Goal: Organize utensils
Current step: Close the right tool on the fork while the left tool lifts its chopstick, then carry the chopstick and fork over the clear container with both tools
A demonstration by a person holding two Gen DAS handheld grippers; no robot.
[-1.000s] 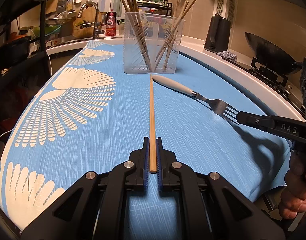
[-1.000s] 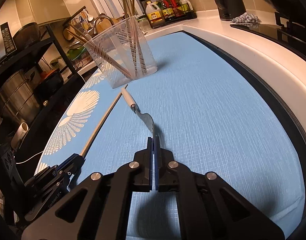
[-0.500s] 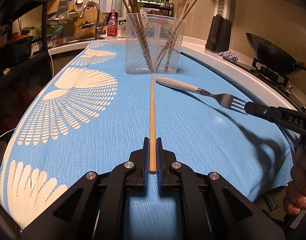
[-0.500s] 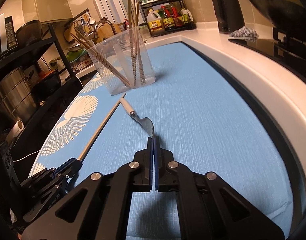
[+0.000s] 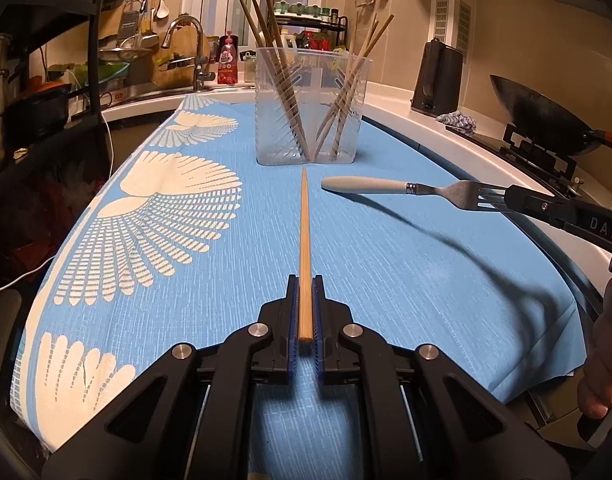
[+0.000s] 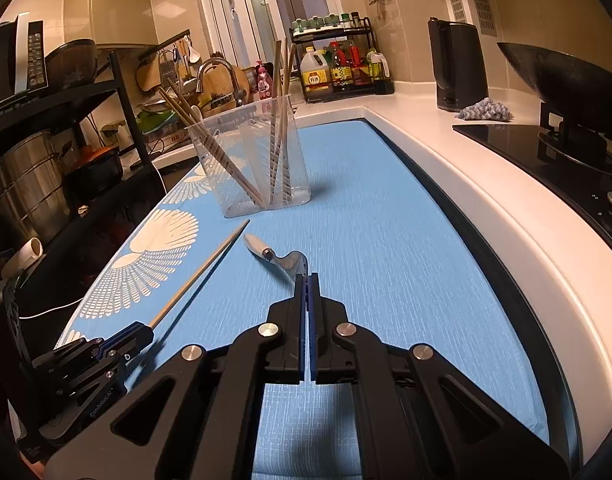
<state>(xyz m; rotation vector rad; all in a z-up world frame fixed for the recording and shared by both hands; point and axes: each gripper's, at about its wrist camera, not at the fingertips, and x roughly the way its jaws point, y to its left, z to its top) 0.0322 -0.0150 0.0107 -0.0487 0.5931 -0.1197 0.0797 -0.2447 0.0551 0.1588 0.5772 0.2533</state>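
My left gripper [image 5: 305,280] is shut on the near end of a wooden chopstick [image 5: 304,240], which points straight at a clear plastic holder [image 5: 310,108] with several chopsticks standing in it. My right gripper [image 6: 307,278] is shut on the tines of a fork [image 6: 283,260] with a white handle; the fork [image 5: 406,189] hangs level above the blue cloth [image 5: 386,264], handle toward the holder [image 6: 253,160]. In the right wrist view the held chopstick [image 6: 201,272] and left gripper [image 6: 143,328] sit at lower left.
A black kettle [image 5: 438,76] and a crumpled rag [image 5: 456,120] stand on the white counter [image 6: 446,168] to the right, with a wok [image 6: 562,72] on the stove beyond. A sink tap [image 5: 185,52] and dark shelving [image 6: 85,120] lie to the left.
The right gripper has lifted the fork off the cloth; its handle now hangs level above its shadow. The left gripper and chopstick have barely moved.
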